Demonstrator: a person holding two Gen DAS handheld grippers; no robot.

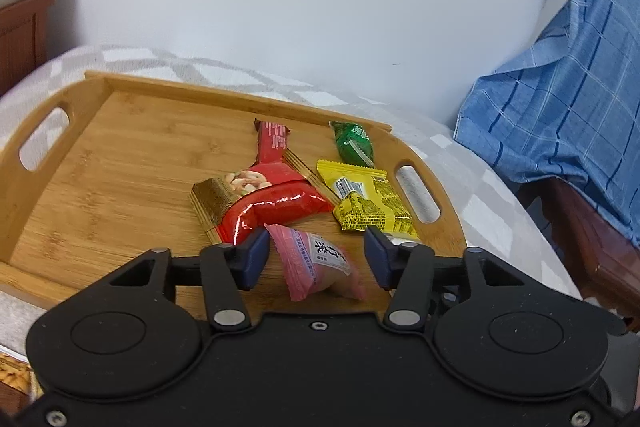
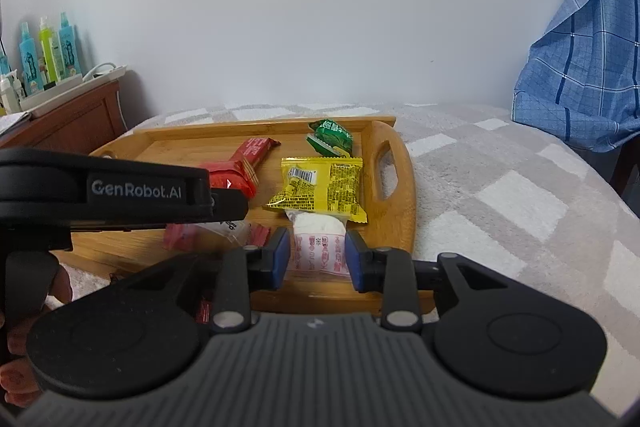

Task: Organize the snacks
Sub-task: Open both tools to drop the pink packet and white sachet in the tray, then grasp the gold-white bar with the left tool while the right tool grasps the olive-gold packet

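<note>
I read this as the release step: my left gripper (image 1: 316, 259) stands parted around the pink packet (image 1: 320, 263) on the wooden tray (image 1: 120, 155); my right gripper (image 2: 316, 255) stands parted around the white packet (image 2: 318, 247); next I should back both away without dragging them.

Both wrist views close over tray (image 1: 48, 163)

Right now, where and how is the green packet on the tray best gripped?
Take the green packet across its puffed middle, jaws closing on its two long edges. It lies flat near the tray's far rim, with the yellow packet close in front and the handle slot to its right. Probably best to come down from above: a low approach from the near side would likely push the yellow packet.
</note>
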